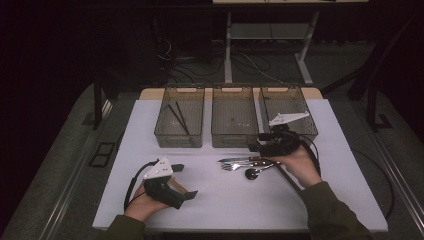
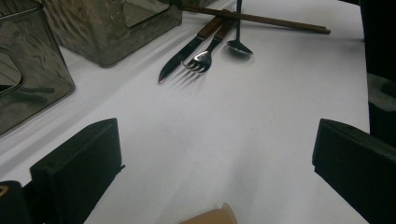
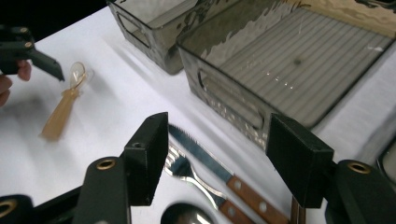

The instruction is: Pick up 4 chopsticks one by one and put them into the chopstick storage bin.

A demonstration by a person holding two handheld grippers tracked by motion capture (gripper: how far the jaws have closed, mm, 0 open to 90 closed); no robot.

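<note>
high: overhead, facing forward-down, far | gripper views: low, close to table | shared: cutlery (image 1: pixel 247 164) beside bins (image 1: pixel 234 122)

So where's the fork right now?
The fork lies on the white table just in front of the middle bin, between the knife and spoon, under the right tool.

Both hand-held tools are matte black: left gripper (image 1: pixel 187 181) and right gripper (image 1: pixel 256 145) each carry a white three-cornered top plate, a trailing black cable and thick square-ended jaw pads, with brass-coloured screw bushings on the right unit; the person wears dark olive sleeves (image 1: pixel 332 214).
</note>
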